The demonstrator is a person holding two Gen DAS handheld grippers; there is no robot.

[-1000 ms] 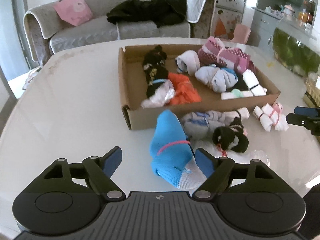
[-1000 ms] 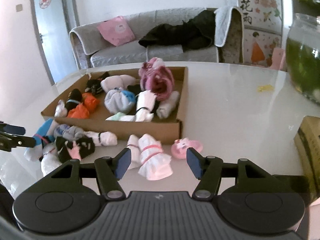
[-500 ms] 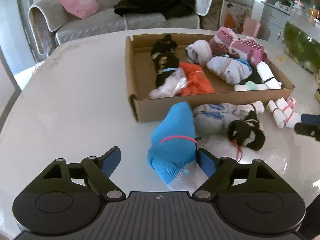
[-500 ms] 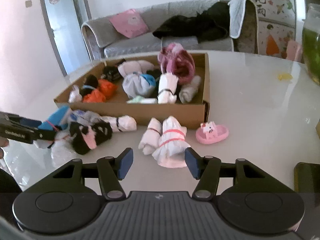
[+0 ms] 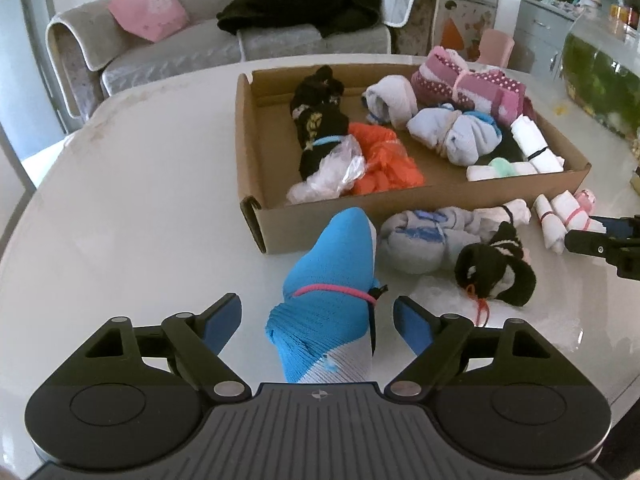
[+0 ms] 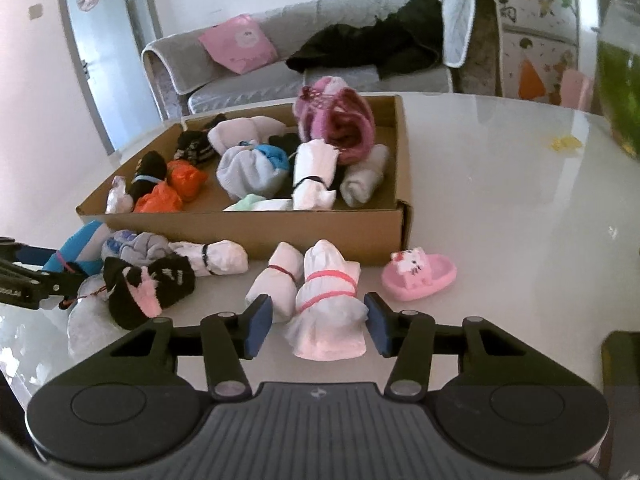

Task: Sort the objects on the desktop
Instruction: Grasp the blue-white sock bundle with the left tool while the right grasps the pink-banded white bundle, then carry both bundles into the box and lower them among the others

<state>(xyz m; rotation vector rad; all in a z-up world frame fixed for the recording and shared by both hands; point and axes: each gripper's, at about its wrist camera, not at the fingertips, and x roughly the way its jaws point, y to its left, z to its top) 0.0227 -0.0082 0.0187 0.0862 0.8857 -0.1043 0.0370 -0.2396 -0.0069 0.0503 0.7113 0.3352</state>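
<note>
Sock bundle (image 5: pixel 332 300) lies between parted left tool (image 5: pixel 318 324) fingers.

L gripper (image 5: pixel 317 322) & R gripper (image 6: pixel 318 322) both low, jaws wide apart

A blue sock bundle (image 5: pixel 334 292) with a white toe, cinched by a pink band, lay on the table just in front of the cardboard box (image 5: pixel 400 220). Beside it sat a grey roll (image 5: pixel 416 240) and a black-and-pink bundle (image 5: pixel 496 268). Two white rolls (image 6: pixel 312 292) tied with pink bands lay side by side, a pink cat slipper (image 6: pixel 418 274) near them. The box held many rolled socks.
</note>
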